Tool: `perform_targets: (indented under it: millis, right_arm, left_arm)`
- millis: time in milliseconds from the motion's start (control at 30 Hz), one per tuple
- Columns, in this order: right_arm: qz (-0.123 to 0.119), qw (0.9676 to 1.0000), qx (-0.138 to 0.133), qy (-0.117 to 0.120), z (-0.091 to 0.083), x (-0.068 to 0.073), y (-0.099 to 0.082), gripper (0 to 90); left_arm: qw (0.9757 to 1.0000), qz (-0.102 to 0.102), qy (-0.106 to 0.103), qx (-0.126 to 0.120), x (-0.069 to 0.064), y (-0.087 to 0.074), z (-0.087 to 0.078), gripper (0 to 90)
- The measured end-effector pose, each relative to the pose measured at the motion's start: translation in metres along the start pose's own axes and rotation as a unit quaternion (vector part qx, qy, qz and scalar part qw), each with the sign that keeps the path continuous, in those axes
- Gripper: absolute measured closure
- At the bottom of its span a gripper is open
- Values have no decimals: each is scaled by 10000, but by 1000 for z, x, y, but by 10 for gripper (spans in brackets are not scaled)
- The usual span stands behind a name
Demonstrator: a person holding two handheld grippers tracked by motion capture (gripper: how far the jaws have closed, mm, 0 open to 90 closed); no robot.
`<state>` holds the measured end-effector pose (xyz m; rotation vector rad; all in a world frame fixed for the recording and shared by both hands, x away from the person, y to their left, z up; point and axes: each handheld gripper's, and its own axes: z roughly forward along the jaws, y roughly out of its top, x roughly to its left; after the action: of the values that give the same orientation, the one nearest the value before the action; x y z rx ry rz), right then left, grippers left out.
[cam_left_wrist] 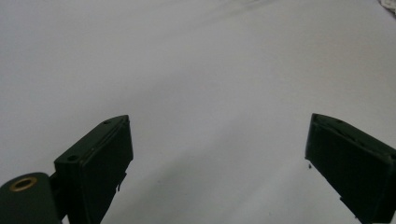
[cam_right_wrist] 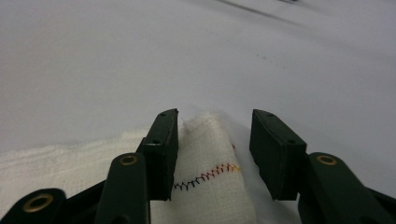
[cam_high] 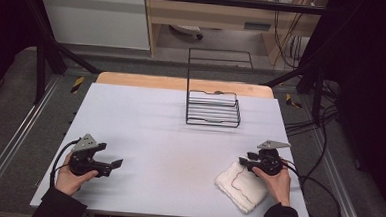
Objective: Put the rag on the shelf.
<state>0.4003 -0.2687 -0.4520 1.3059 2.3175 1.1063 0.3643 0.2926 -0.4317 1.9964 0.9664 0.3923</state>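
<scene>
Here, right gripper (cam_right_wrist: 215, 140) fingers half-open, astride towel (cam_right_wrist: 210, 163) corner.

The cloth (cam_high: 240, 186) by the right hand is a white woven fabric, rough and nubbly, with a loose weave that shows plainly in the right gripper view (cam_right_wrist: 212, 154); a line of coloured zigzag stitching (cam_right_wrist: 208, 176) runs across it. The table (cam_high: 169, 142) is covered in a pale, matt sheet, smooth with a few soft creases, and a strip of bare light wood (cam_high: 132, 80) shows along its far edge. The rack (cam_high: 213, 108) at the back is thin black wire, metal by the look of it. The right gripper (cam_right_wrist: 214, 140) and the left gripper (cam_left_wrist: 217, 158) have dull black plastic jaws with small brassy inserts.
</scene>
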Motion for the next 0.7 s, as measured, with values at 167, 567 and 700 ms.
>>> perform_targets:
  millis: [167,567,700]
  right_arm:
    - [146,9996,81,217,1,0,0,644]
    - [111,9994,138,283,-1,3,2,828]
    - [-157,9995,74,245,0,9,6,834]
  left_arm:
    - [10000,-8,22,8,1,0,0,80]
    - [10000,-19,46,-6,1,0,-1,86]
    - [10000,1,74,3,2,0,-1,88]
